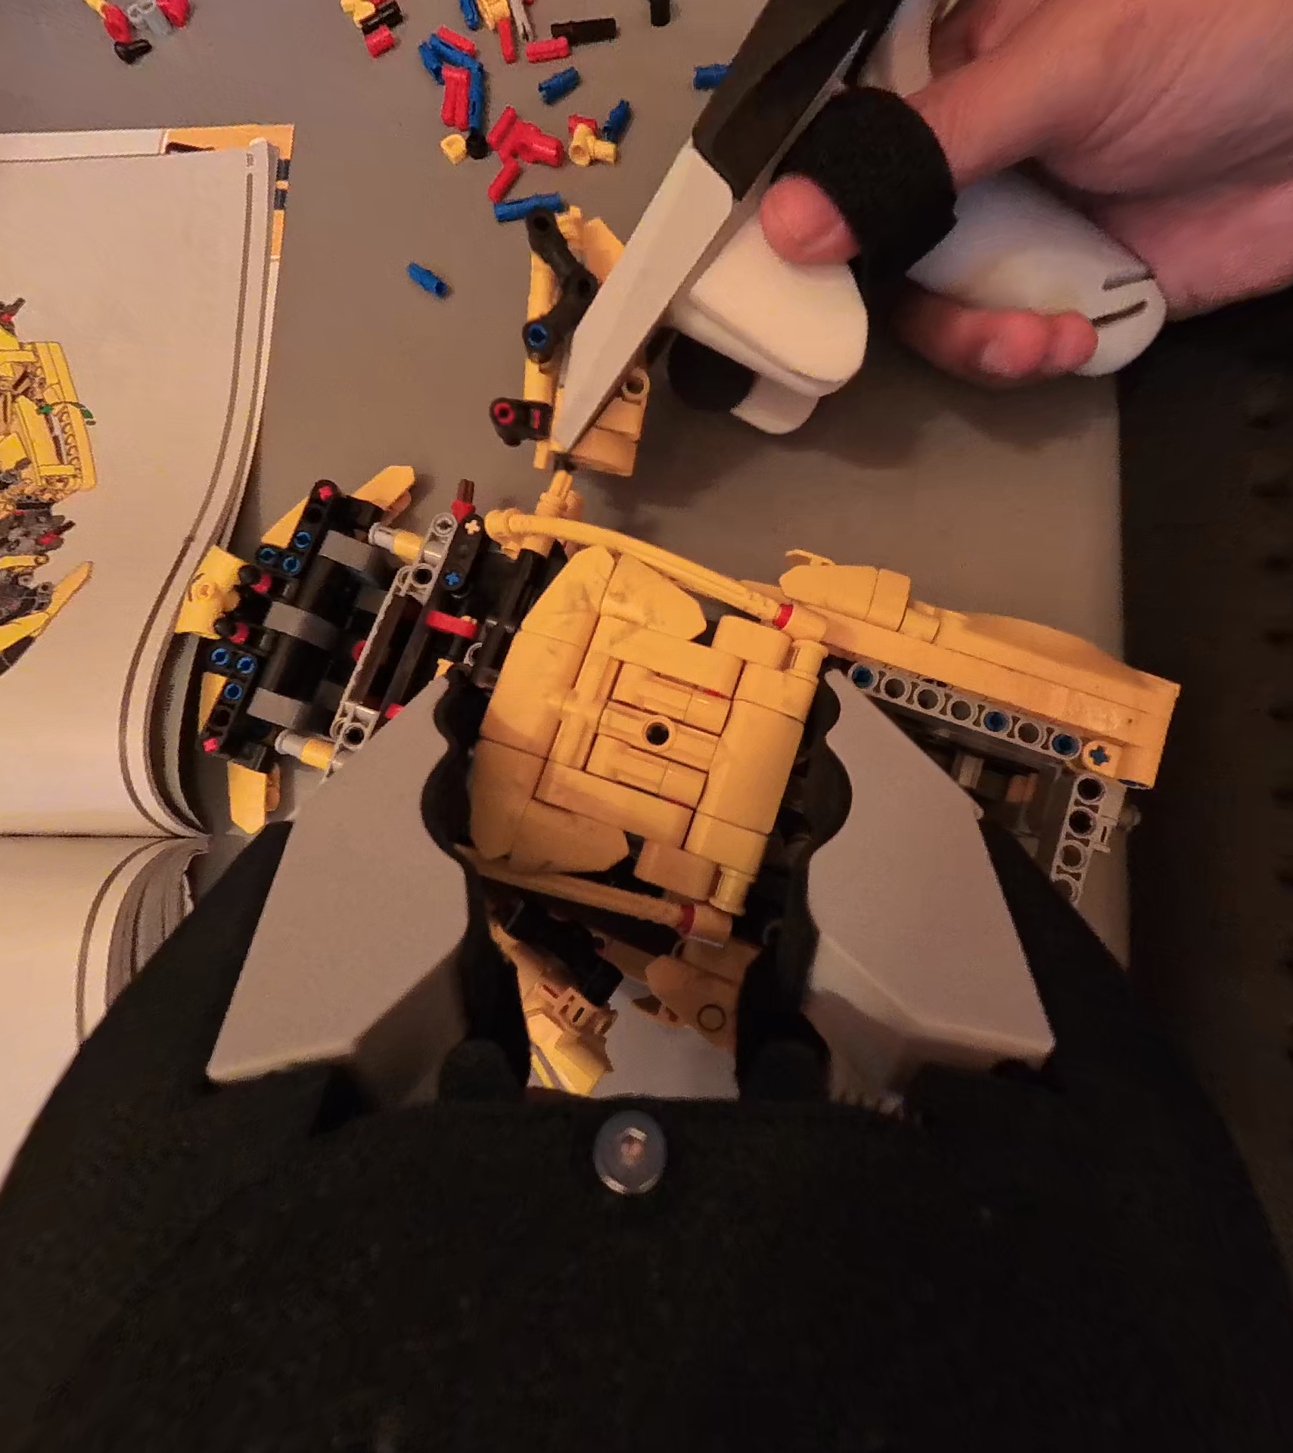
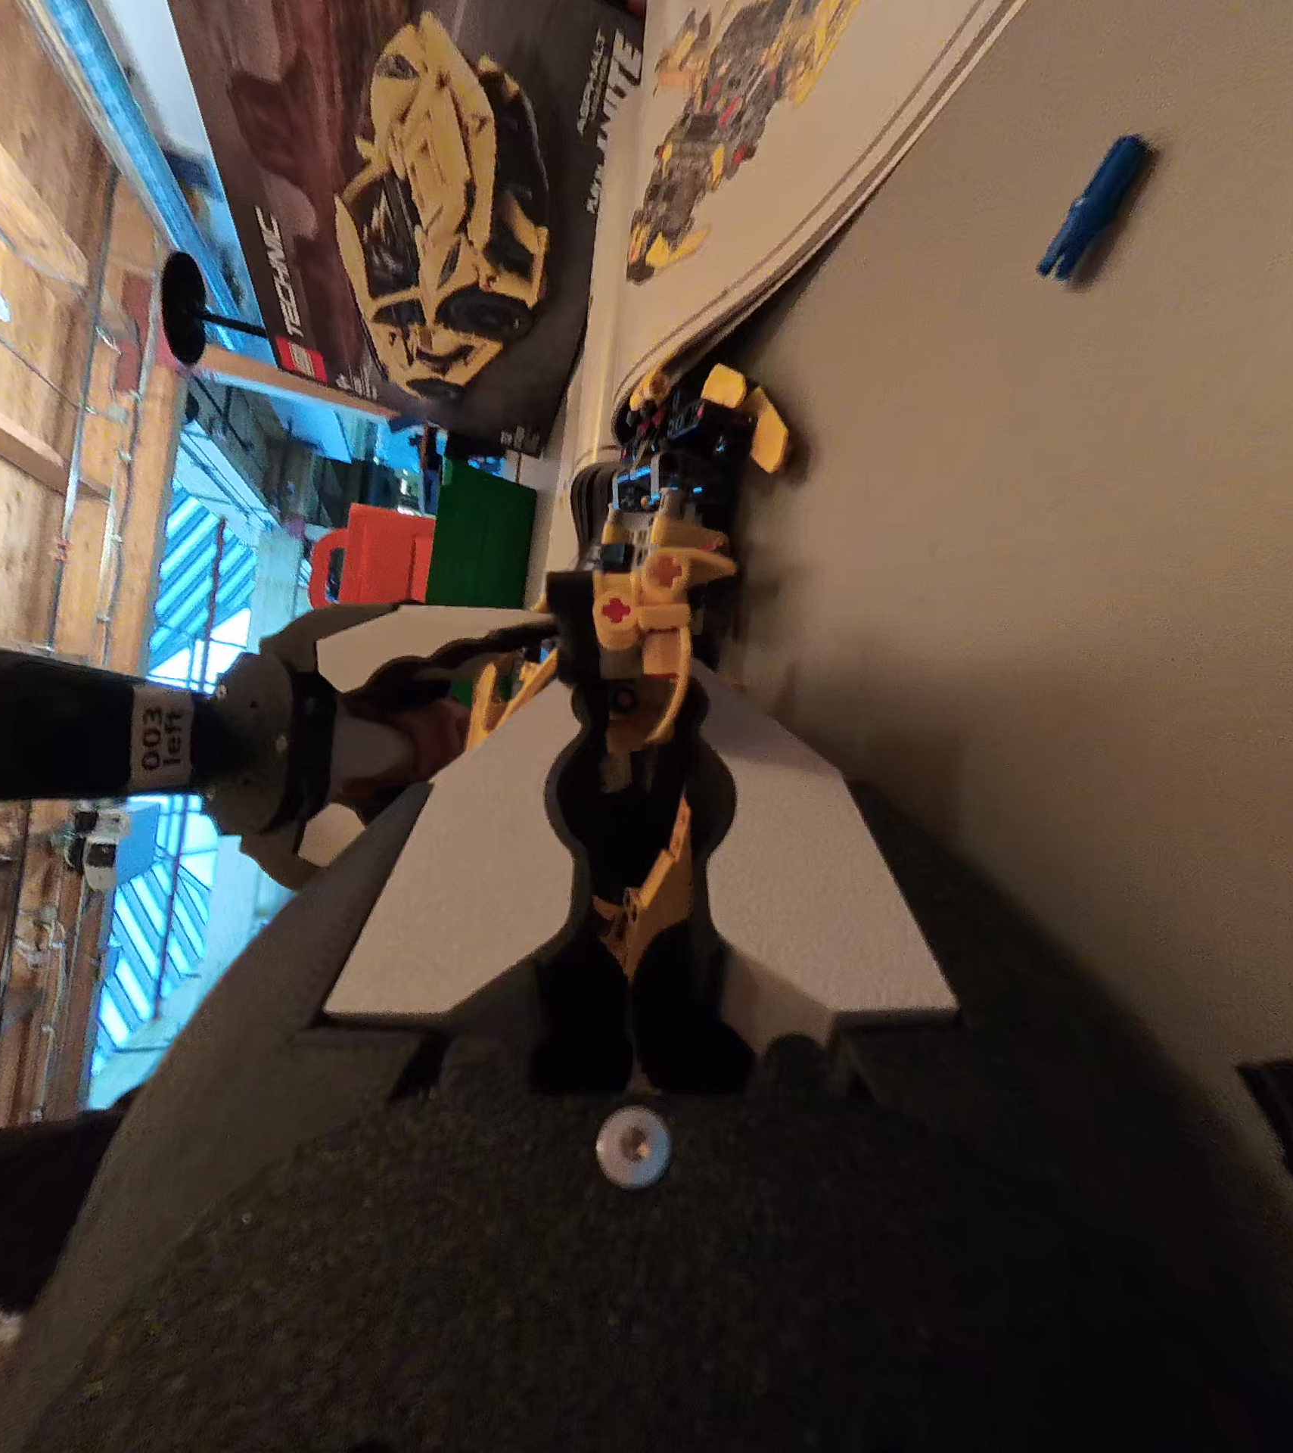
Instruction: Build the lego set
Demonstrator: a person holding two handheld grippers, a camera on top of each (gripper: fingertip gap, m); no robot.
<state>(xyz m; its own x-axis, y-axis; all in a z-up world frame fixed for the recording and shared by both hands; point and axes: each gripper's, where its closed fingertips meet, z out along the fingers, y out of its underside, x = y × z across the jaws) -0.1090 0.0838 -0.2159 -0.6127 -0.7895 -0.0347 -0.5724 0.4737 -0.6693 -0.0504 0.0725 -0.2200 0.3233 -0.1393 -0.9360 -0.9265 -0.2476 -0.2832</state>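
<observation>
**Both grippers clamped on lego**

My left gripper (image 1: pixel 631 755) is clamped on the yellow model (image 1: pixel 643 747), which lies on the grey table (image 1: pixel 902 487) beside the open manual (image 1: pixel 77 472). My right gripper (image 2: pixel 639 708) pinches a yellow sub-assembly (image 2: pixel 647 629) at the model's end. Loose pins (image 1: pixel 501 102) lie well apart.

The half-built yellow and black brick car model (image 1: pixel 627 731) is taking up the middle of the grey tabletop (image 1: pixel 942 487). Left of the model, the open white instruction booklet (image 1: pixel 77 487) is touching its black end. Beyond the model, loose red, blue and yellow connector pins (image 1: pixel 501 118) are crowding the surface. The strip just right of the model is lying bare up to the table edge.
</observation>
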